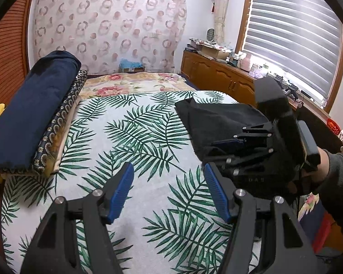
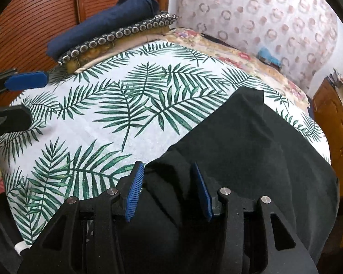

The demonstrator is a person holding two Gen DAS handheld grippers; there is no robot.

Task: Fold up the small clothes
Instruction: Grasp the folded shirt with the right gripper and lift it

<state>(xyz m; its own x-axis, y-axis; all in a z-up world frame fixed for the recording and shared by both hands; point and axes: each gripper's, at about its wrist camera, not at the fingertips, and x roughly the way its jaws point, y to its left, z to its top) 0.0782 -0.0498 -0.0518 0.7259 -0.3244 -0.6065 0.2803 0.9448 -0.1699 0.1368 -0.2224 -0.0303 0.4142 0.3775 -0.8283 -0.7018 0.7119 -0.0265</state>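
Lying on the right part of the bed (image 1: 148,196), one black garment (image 2: 251,141) is spread over the palm-leaf cover, its near portion rumpled and its far edge ending in a small raised corner. It is the only loose piece of clothing visible on the cover.

Two grippers are in view. The left gripper (image 1: 169,189) hovers above bare leaf-print fabric with its jaws spread wide and nothing between them; its two blue pads (image 1: 122,191) face each other across the gap. The right gripper (image 2: 169,189) is low over the near edge of the black garment, jaws also spread, with dark cloth lying between and beneath the two blue pads; they are not closed on it. In the left wrist view the right gripper shows from the side, held by one hand (image 1: 324,166) in a dark sleeve.

Along the left side of the bed sits one stack of folded bedding (image 1: 34,114): a navy blanket on top, a dark patterned layer under it, then a pale one. One wooden cabinet (image 1: 217,73) runs along the right wall beneath one window with blinds (image 1: 292,29).
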